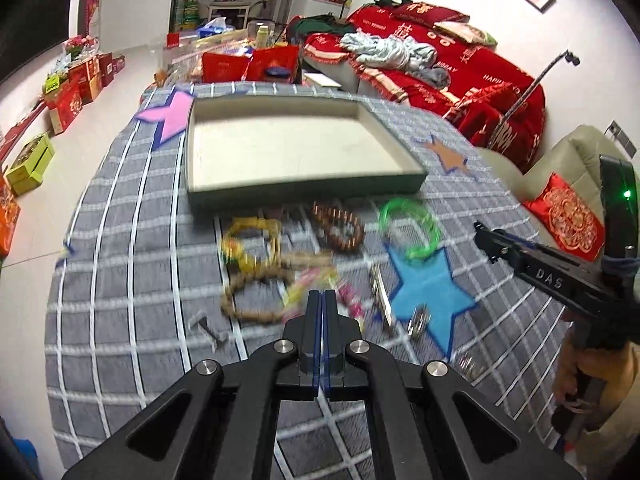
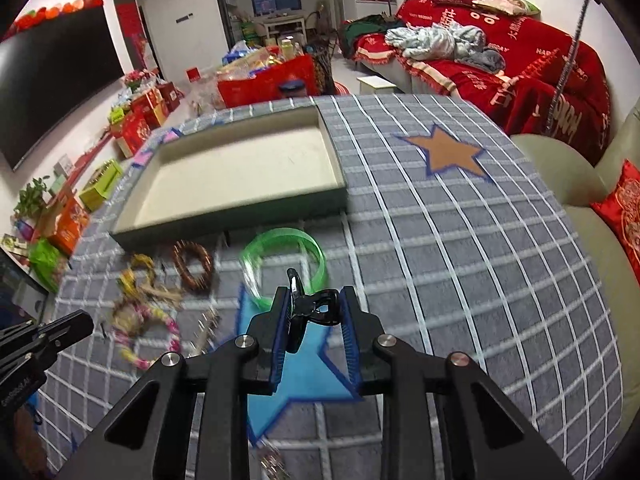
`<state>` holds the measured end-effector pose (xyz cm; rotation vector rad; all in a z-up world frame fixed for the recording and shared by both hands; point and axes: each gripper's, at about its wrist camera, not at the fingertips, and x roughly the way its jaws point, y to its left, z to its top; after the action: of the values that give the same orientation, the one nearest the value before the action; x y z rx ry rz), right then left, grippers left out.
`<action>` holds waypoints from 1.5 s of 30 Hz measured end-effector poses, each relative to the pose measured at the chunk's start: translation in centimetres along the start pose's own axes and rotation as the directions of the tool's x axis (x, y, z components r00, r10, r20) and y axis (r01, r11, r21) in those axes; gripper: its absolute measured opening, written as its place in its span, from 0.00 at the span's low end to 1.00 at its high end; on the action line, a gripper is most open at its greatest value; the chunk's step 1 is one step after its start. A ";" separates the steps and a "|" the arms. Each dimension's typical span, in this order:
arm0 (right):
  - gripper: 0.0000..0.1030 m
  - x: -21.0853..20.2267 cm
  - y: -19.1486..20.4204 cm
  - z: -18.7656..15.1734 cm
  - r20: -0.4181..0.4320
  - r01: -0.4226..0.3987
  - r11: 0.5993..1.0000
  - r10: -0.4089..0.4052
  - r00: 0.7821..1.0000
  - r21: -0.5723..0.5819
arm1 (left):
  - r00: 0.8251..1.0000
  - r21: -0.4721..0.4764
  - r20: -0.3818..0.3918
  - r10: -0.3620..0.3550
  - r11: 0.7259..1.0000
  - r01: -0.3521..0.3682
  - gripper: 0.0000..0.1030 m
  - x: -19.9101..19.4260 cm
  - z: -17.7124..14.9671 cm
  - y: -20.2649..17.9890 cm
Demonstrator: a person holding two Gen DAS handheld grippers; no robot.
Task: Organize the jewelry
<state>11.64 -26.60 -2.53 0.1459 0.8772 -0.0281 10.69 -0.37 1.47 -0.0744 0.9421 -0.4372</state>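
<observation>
An empty shallow tray (image 1: 400, 184) with a cream inside lies on the grey checked cloth; it also shows in the right wrist view (image 2: 224, 220). In front of it lie a green bangle (image 1: 412, 228), a brown bead bracelet (image 1: 340, 228), yellow bracelets (image 1: 248, 240), a tan bead string (image 1: 256, 296) and a pink band (image 1: 352, 300). My left gripper (image 1: 323, 296) is shut and empty, above the pink band. My right gripper (image 2: 314, 304) is shut on a black hair clip (image 2: 308, 308), held above the blue star (image 2: 304, 376) near the green bangle (image 2: 284, 264).
A small silver piece (image 1: 418, 322) lies on the blue star (image 1: 432, 292). A metal bar piece (image 1: 208, 330) lies at front left. An orange star (image 2: 452, 152) marks the cloth at right. A red-covered sofa (image 2: 520, 60) and a beige cushion stand beyond the table's right edge.
</observation>
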 end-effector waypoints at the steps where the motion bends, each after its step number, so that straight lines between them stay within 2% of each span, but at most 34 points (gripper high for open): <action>1: 0.26 0.1 0.3 0.7 0.006 -0.002 1.000 0.002 1.000 -0.005 | 1.000 0.002 0.009 -0.008 1.000 0.008 0.18 -0.1 0.9 0.1; 5: 0.26 0.7 1.2 2.9 0.020 -0.023 1.000 0.023 1.000 -0.011 | 0.999 0.027 0.049 -0.002 1.000 0.001 0.18 -0.2 3.7 0.4; 8: 0.26 1.0 1.8 3.3 0.023 -0.036 0.999 0.036 0.999 -0.019 | 0.999 0.035 0.049 0.016 0.999 -0.018 0.18 0.0 4.2 0.7; 14: 0.26 1.7 1.9 2.0 -0.012 -0.068 0.998 0.068 0.998 -0.004 | 0.992 0.022 -0.022 0.128 0.992 -0.127 0.18 1.8 0.9 1.3; 19: 0.26 1.2 1.5 0.6 -0.025 -0.080 0.997 0.080 0.997 0.006 | 0.990 -0.043 -0.071 0.121 0.991 -0.124 0.18 2.6 -1.6 2.4; 28: 0.26 0.2 1.7 -0.3 -0.015 -0.097 0.995 0.098 0.995 0.010 | 0.986 -0.070 -0.074 0.151 0.985 -0.156 0.19 2.3 -3.0 2.6; 29: 0.26 0.1 1.7 -0.4 -0.015 -0.100 0.995 0.100 0.995 0.009 | 0.985 -0.072 -0.075 0.153 0.985 -0.159 0.21 2.2 -3.0 2.6; 30: 0.26 0.0 1.8 -0.5 -0.015 -0.102 0.995 0.102 0.995 0.009 | 0.985 -0.072 -0.078 0.154 0.984 -0.160 0.67 2.2 -3.1 2.6; 31: 0.27 0.0 1.8 -0.6 -0.015 -0.103 0.995 0.103 0.995 0.010 | 0.984 -0.073 -0.084 0.155 0.984 -0.161 1.00 2.2 -3.0 2.6; 33: 0.26 -0.1 1.7 -0.7 -0.014 -0.103 0.995 0.103 0.995 0.013 | 0.978 -0.059 -0.079 0.191 0.979 -0.196 1.00 2.9 -3.1 2.7; 36: 0.27 -0.1 1.6 -0.8 -0.014 -0.103 0.995 0.103 0.995 0.016 | 0.980 -0.032 -0.075 0.185 0.982 -0.188 1.00 4.3 -3.4 2.5; 39: 0.26 -0.1 1.6 -0.9 -0.013 -0.107 0.994 0.107 0.994 0.017 | 0.969 -0.048 -0.066 0.239 0.969 -0.242 1.00 6.1 -3.6 2.8; 45: 0.26 -0.3 1.6 -1.4 -0.007 -0.114 0.993 0.114 0.993 0.013 | 0.971 -0.090 -0.101 0.215 0.970 -0.224 0.98 10.2 -3.3 3.2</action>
<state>10.54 -24.80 -2.98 0.2074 0.8753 0.0734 14.30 -1.09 -9.06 -0.0417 1.0492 -0.1883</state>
